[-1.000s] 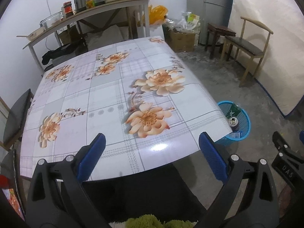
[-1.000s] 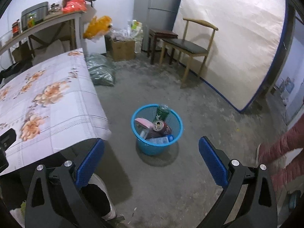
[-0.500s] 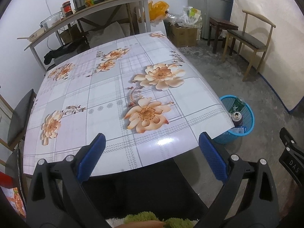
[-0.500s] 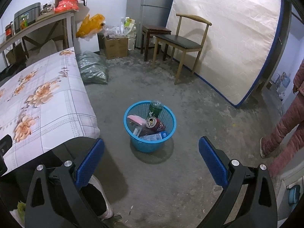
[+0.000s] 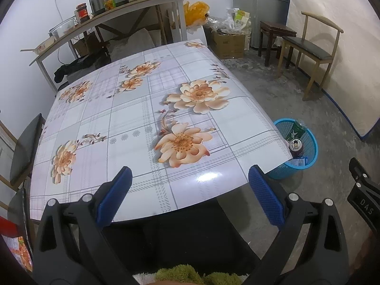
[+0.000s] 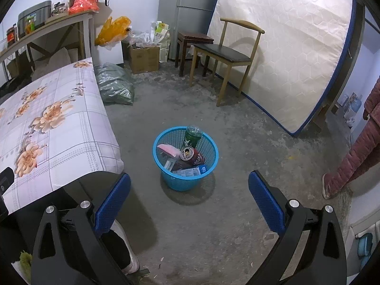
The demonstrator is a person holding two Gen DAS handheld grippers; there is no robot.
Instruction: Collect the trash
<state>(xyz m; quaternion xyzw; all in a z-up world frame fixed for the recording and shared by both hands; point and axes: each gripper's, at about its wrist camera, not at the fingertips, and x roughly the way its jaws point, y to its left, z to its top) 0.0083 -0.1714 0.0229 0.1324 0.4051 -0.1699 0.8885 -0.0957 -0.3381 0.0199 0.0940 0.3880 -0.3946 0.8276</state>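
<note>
My left gripper is spread wide with nothing between its blue-padded fingers, poised over the near edge of the flower-print tablecloth table. My right gripper is likewise fully parted and holds nothing. The blue plastic mesh waste basket stands on the concrete floor straight ahead of it, just beyond its fingertips, holding a green bottle, a dark red can and wrappers.

Blue basket on concrete floor

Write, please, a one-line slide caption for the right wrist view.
Open right hand-held gripper above a blue trash basket holding a can, bottle and wrappers.
</note>
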